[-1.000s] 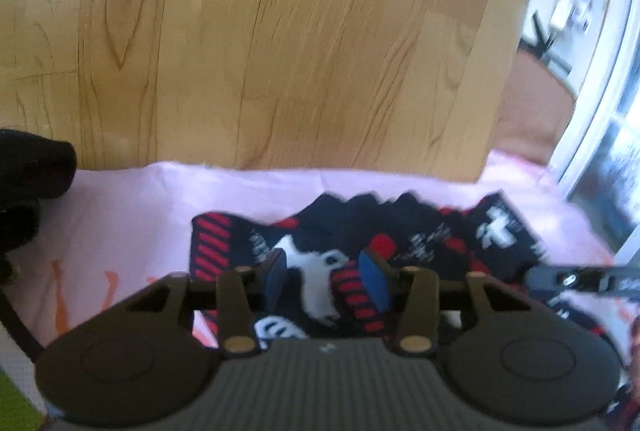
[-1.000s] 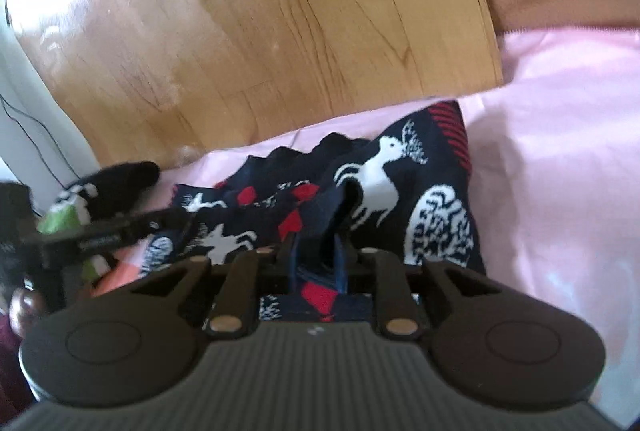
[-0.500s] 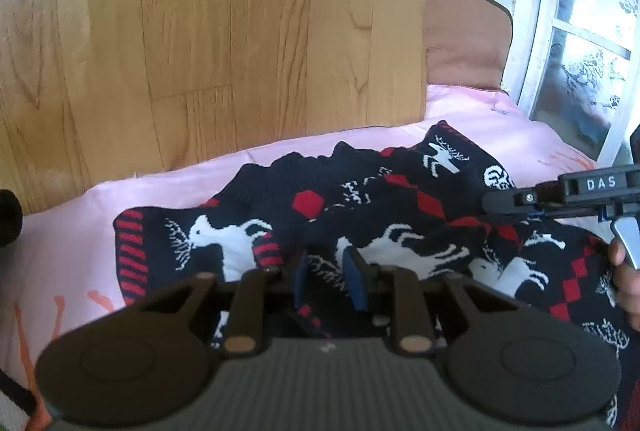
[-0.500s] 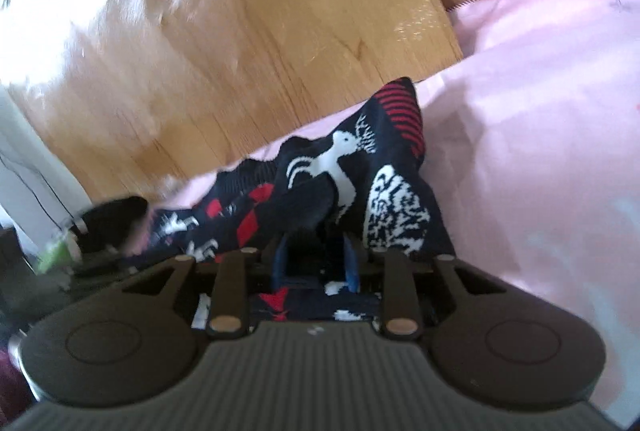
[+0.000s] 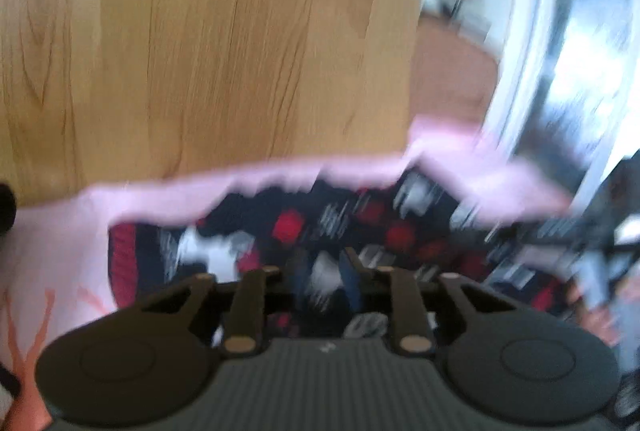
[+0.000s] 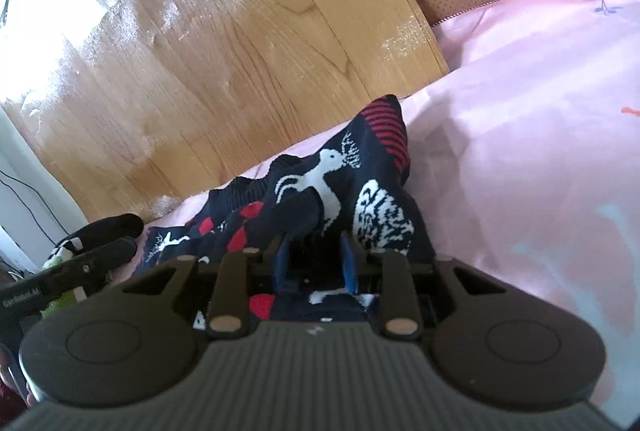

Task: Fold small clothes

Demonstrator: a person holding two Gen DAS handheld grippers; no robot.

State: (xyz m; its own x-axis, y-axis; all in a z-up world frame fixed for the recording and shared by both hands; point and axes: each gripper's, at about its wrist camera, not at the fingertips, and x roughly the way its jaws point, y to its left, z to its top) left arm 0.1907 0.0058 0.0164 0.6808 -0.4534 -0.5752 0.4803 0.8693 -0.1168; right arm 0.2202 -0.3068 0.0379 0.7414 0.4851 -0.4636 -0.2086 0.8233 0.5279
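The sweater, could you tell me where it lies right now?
The sweater lies on the pink sheet below the wooden board, its near edge between the right gripper fingers.

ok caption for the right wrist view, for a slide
Right claw shut on a navy reindeer-pattern sweater lying on a pink sheet.

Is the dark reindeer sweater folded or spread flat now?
Neither: the sweater is bunched, with raised creases, on the pink sheet. Right gripper pinches it.

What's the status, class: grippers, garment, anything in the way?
Left gripper shut on sweater. Right gripper shut on sweater too. Sweater bunched on pink sheet. Left view blurred; nothing seen blocking.
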